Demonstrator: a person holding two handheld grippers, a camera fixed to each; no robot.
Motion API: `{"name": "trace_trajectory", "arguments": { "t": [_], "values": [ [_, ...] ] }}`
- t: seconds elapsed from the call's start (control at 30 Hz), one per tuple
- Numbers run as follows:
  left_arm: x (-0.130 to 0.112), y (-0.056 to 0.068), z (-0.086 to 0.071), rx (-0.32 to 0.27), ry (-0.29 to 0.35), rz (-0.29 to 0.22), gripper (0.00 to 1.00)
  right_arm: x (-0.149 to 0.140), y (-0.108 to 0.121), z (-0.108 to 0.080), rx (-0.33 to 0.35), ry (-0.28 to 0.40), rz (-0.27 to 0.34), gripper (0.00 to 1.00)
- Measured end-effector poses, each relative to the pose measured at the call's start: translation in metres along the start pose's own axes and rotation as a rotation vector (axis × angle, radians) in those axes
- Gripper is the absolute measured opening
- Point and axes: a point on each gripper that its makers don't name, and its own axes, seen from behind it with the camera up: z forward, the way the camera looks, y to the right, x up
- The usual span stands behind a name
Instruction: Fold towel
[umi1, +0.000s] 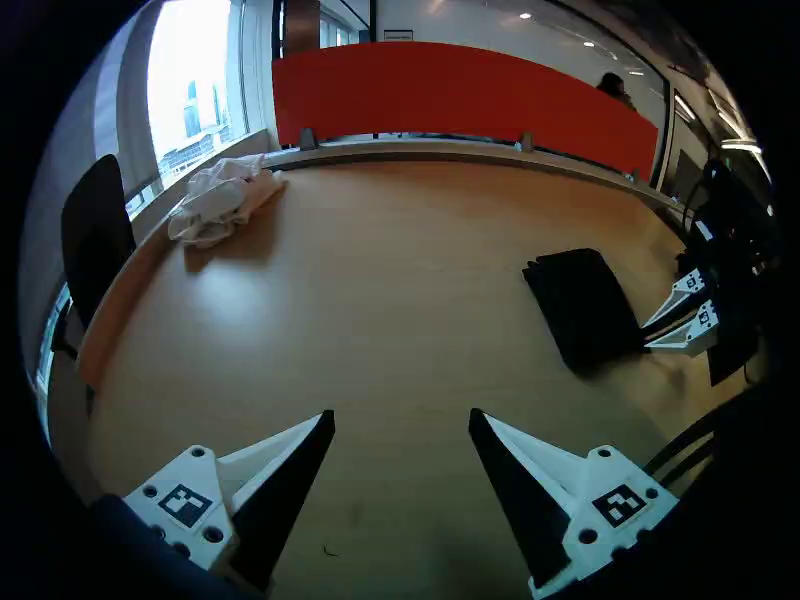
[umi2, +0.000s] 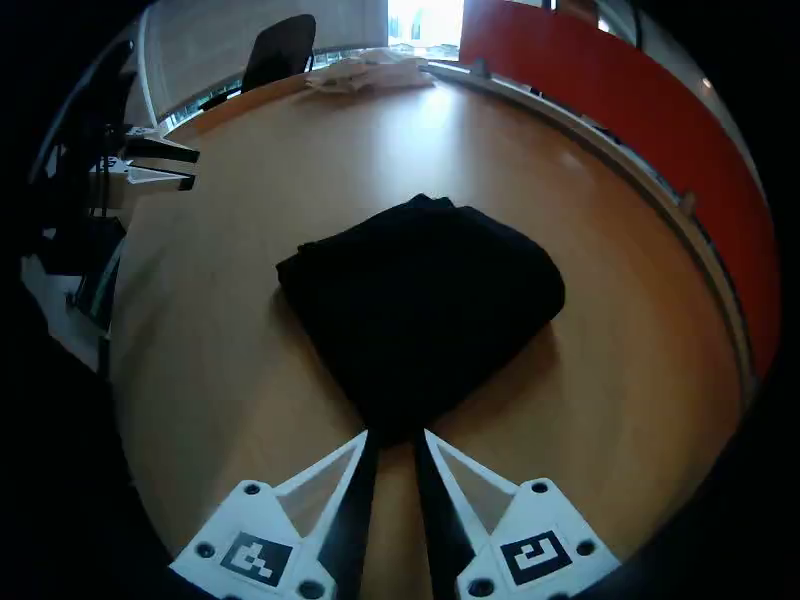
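Note:
A black towel (umi2: 425, 310), folded into a thick pad, lies on the wooden table (umi2: 620, 400). In the right gripper view my right gripper (umi2: 393, 437) has its fingers drawn close together on the towel's near corner. In the left gripper view the same towel (umi1: 580, 305) lies at the right, with the right gripper (umi1: 647, 336) at its near edge. My left gripper (umi1: 400, 415) hovers open over bare table, well to the left of the towel, with nothing between its fingers. It also appears at the far left in the right gripper view as the left gripper (umi2: 194, 168).
A crumpled white cloth pile (umi1: 220, 200) sits at the table's far left corner by the window. A red partition (umi1: 450, 95) runs along the back edge. A black chair (umi1: 95, 235) stands off the left side. Dark equipment (umi1: 735, 230) stands at the right.

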Motion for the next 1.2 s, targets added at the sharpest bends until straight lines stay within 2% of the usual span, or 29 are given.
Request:
{"name": "trace_trajectory", "arguments": {
  "t": [0.33, 0.7, 0.9, 1.2],
  "values": [
    [0.001, 0.000, 0.000, 0.000, 0.003, -0.002, 1.00, -0.001, 0.001, -0.001, -0.011, -0.005, 0.000, 0.08],
    [0.000, 0.001, -0.001, -0.007, 0.006, -0.008, 1.00, 0.006, 0.005, -0.005, -0.025, 0.010, 0.012, 0.05],
    [0.000, 0.001, -0.001, -0.010, 0.009, -0.014, 1.00, 0.022, 0.007, -0.015, -0.032, 0.042, 0.010, 0.05],
    [0.007, 0.001, -0.002, -0.018, 0.027, -0.002, 1.00, 0.076, 0.022, -0.040, -0.075, 0.143, -0.015, 0.05]
  ]
}}
